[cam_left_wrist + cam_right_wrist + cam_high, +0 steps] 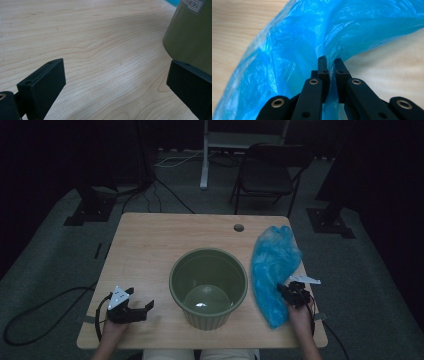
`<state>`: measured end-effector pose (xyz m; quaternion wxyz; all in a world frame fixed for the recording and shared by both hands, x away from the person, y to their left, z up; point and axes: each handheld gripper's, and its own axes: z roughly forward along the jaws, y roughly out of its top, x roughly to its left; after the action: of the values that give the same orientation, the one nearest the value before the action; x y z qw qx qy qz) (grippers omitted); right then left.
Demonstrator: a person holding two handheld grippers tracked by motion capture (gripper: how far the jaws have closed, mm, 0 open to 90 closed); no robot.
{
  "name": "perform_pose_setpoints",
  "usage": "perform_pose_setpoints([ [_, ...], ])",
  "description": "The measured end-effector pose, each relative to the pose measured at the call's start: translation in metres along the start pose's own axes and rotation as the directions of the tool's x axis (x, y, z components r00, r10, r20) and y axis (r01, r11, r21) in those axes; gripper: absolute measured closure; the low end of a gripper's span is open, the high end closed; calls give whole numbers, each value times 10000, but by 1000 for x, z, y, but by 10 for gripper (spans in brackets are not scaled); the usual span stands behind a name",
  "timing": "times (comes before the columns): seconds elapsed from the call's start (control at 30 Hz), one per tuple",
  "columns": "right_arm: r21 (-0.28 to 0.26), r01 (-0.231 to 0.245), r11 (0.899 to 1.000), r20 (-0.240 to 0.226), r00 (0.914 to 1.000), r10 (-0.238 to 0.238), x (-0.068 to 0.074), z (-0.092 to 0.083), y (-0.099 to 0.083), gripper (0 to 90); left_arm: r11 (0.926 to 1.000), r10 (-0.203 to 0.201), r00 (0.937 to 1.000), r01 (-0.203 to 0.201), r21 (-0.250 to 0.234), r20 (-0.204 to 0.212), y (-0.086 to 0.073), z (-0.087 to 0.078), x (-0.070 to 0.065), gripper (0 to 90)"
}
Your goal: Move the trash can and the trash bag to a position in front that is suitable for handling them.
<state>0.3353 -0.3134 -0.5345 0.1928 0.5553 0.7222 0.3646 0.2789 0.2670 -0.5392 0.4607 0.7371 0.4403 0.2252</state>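
Observation:
A crumpled blue plastic bag [274, 265] lies along the right side of the wooden table [150, 245]. My right gripper [290, 292] sits at the bag's near right edge, and in the right gripper view its jaws are shut on a fold of the blue plastic bag [287, 60], with my right gripper [330, 61] pinching the film between its tips. An olive green pot [208, 287] stands empty in the middle of the table. My left gripper [142, 307] rests open near the front left corner, its jaws wide over bare wood, with the pot's wall [192, 35] just beyond its right jaw.
A folding chair [267, 172] and a white stand leg [204, 165] are on the floor behind the table. Cables trail over the carpet at the left. A small round hole [239, 227] marks the table's far edge.

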Motion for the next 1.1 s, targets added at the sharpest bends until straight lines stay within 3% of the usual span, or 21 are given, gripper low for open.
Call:
perform_pose_setpoints([
  [0.2, 193, -425, 9989, -737, 9963, 438, 7, -34, -26, 850, 10000, 12, 10000, -12, 7, -46, 0, -1, 0, 28],
  [0.3, 235, -384, 9990, -738, 9965, 400, 11, -44, -37, 837, 10000, -27, 10000, 27, -14, 36, 1, -2, -2, 28],
  [0.47, 839, -160, 9963, -961, 9951, 241, 29, -73, -70, 731, 9999, -36, 10000, 36, -122, 12, 1, -4, -2, 28],
  [0.57, 1059, -255, 9941, -1186, 9922, 381, 41, -91, -89, 549, 9999, -57, 10000, 57, -128, 8, 0, -5, -2, 28],
  [0.7, 625, -557, 9965, -846, 9945, 609, 47, -114, -105, 332, 9999, -95, 10000, 95, -116, 12, 0, -4, -1, 28],
  [0.8, 97, -1000, 9949, -684, 9926, 1004, 34, -123, -102, 230, 9999, -85, 9999, 85, -123, 57, 0, -3, -1, 28],
  [0.87, -140, -1454, 9893, -985, 9848, 1434, 20, -123, -93, 247, 9998, -120, 9998, 122, -133, 158, 0, -2, -1, 28],
  [0.93, -607, -1602, 9852, -1133, 9818, 1527, 6, -120, -79, 229, 9999, -94, 9998, 97, -114, 178, 0, -1, -2, 28],
  [1.0, -600, -1681, 9839, -775, 9835, 1633, -8, -108, -60, 195, 9999, -136, 9997, 138, -91, 202, 0, -1, -2, 28],
  [1.1, -243, -1755, 9842, -604, 9829, 1738, -24, -79, -34, 194, 9998, -142, 9997, 145, -114, 220, 0, -2, -1, 28],
])
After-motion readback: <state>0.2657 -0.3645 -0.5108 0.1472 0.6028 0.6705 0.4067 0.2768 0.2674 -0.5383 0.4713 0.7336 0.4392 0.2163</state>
